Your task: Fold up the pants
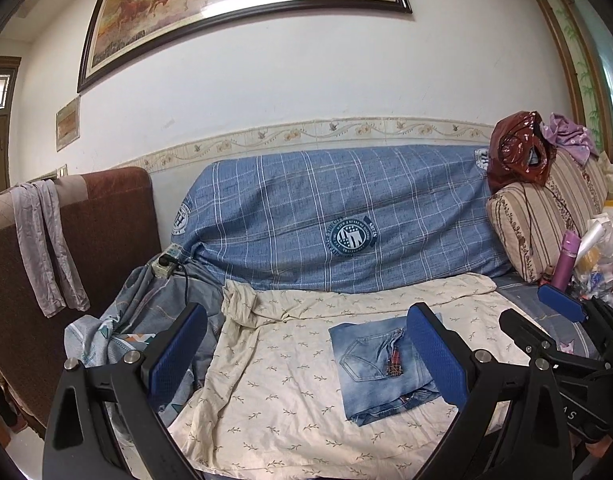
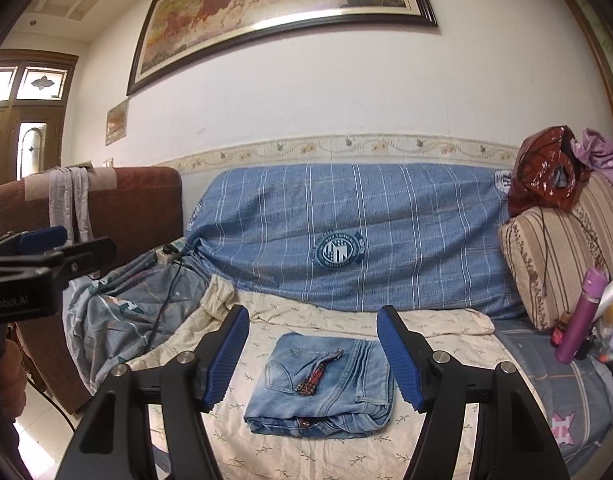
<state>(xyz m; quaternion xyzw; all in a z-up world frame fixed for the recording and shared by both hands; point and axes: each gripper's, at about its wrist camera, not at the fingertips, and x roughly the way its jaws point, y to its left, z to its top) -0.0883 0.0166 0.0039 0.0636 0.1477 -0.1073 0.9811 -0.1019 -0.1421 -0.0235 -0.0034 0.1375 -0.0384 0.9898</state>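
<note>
Denim: one folded pair of pants (image 2: 320,386), two empty, spread hand-held grippers (image 2: 320,360).

Both views look forward along their own fingers toward the blue plaid sofa back (image 1: 346,216), raised above the cream sheet (image 1: 290,400) spread in front of it; the left wrist view stands left of the folded jeans (image 1: 380,364), which lie right of its centre, partly behind its right finger; the right wrist view faces the jeans (image 2: 326,384) squarely and sits nearer, so they fall between its fingers; each sees the other: the right gripper (image 1: 562,308) at the left view's right edge, the left gripper (image 2: 42,240) at the right view's left edge; shared are sofa back, sheet, jeans and the horse painting (image 1: 242,4) above.
</note>
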